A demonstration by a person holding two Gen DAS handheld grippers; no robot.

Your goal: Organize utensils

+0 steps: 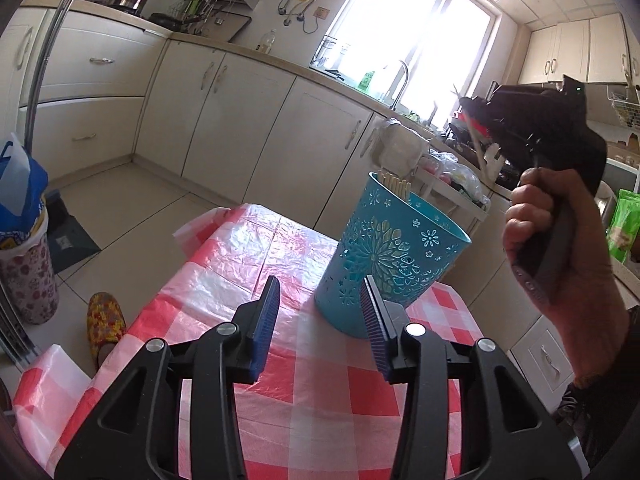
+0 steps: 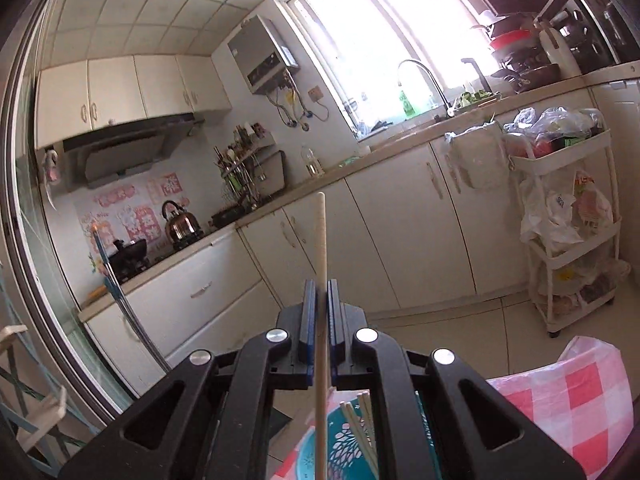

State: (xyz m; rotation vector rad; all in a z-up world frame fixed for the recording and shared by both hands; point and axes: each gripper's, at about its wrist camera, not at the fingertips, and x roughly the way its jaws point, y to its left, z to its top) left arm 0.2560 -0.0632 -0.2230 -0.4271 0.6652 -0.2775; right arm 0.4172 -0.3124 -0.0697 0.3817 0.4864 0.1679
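kitchen cabinets (image 1: 224, 92) and a bright window (image 1: 404, 28) ring a bench (image 1: 320, 376) in red-checked plastic. left claw (image 1: 322, 314) hangs over it, jaws apart, holding nothing, just beside a teal bin (image 1: 392, 264) with chopsticks (image 1: 394, 184) inside. right claw (image 2: 321, 308) is raised above the bin, clamped on 1 upright chopstick (image 2: 321, 240).

Daylight is pouring through the window (image 2: 384, 36). Below it, a tap (image 2: 424, 80) is arching over the counter (image 2: 280, 204), with cream cabinets (image 2: 400, 232) underneath. Left of the window a water heater (image 2: 262, 58) is hanging; farther left a kettle (image 2: 180, 224) is sitting. Right, a white trolley (image 2: 568, 232) is standing on the tiled floor (image 1: 132, 200).
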